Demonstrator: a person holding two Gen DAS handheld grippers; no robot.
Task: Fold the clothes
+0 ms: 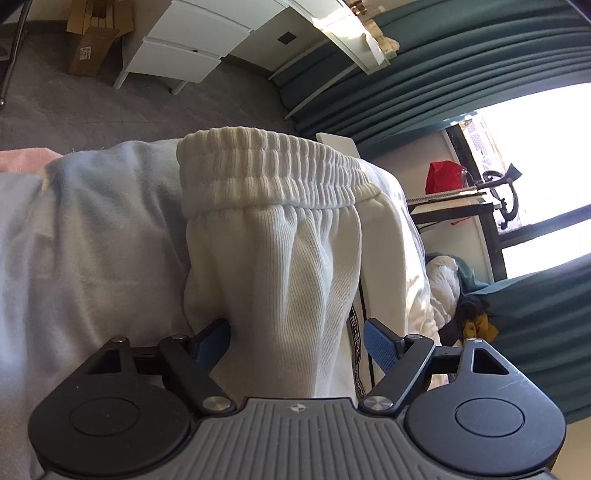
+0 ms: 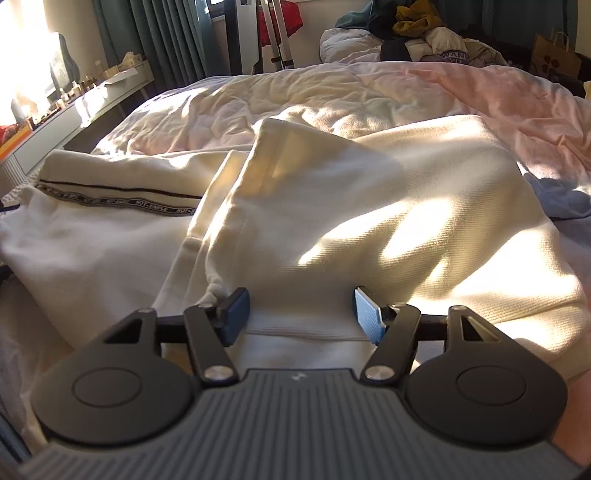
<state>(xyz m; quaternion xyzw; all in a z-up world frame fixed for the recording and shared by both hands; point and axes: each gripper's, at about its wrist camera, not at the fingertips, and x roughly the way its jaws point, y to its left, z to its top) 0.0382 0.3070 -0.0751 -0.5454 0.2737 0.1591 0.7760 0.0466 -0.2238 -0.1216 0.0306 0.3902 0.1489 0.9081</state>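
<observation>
My left gripper [image 1: 297, 339] stood open astride the white trousers [image 1: 273, 258] below the far waistband [image 1: 266, 170], lined up to pinch. My right gripper [image 2: 299, 314] was open over their folded legs on the bed [image 2: 480, 96].

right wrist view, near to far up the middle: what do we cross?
Right gripper with open blue pads → folded cream ribbed trousers → rumpled white and pink duvet → heap of mixed clothes at the far end of the bed.
</observation>
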